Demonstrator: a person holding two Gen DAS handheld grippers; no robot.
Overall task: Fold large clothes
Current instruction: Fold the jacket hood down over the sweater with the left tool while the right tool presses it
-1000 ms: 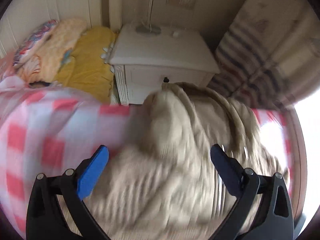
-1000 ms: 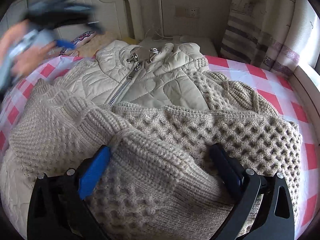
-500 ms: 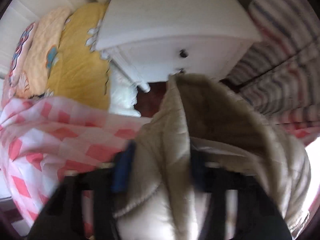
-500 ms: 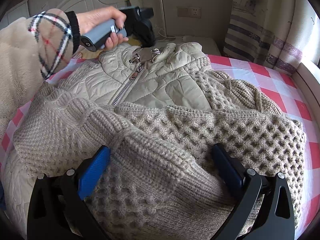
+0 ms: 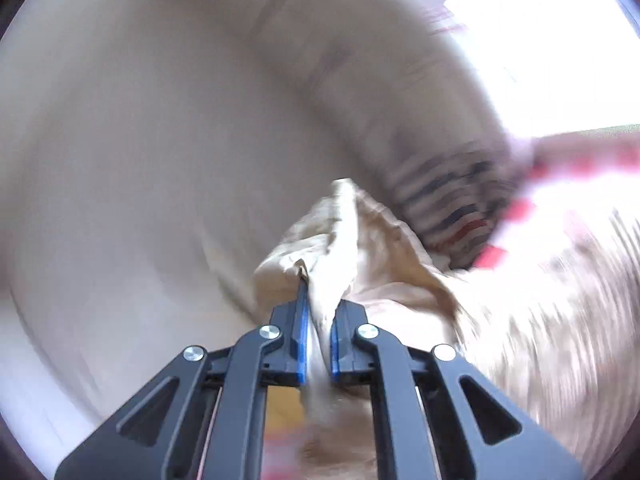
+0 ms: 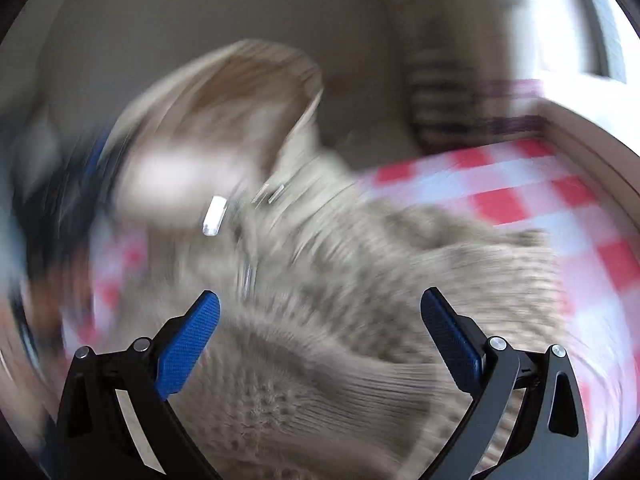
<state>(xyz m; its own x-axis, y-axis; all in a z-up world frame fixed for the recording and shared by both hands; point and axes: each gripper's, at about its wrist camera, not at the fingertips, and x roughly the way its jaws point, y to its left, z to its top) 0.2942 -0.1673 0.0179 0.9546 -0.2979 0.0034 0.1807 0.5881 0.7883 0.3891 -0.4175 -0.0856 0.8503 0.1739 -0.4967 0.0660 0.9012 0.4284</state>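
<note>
Gripping the jacket [image 5: 352, 248] hood edge, your left gripper [image 5: 319, 344] is clamped tight; the right gripper [image 6: 320, 340] gapes wide, holding nothing, above the knit on the checked bed [image 6: 500, 200]. Soft, bulky, likely sagging: take thick edges. Blur hides zip and sleeves.

The right gripper [image 6: 320, 332], its blue-padded jaws spread wide, hovers over a beige knitted jacket [image 6: 320, 300] lying on a red-and-white checked bedsheet [image 6: 500, 192]. The garment's upper part [image 6: 224, 96] is lifted clear of the bed, heavily blurred.
</note>
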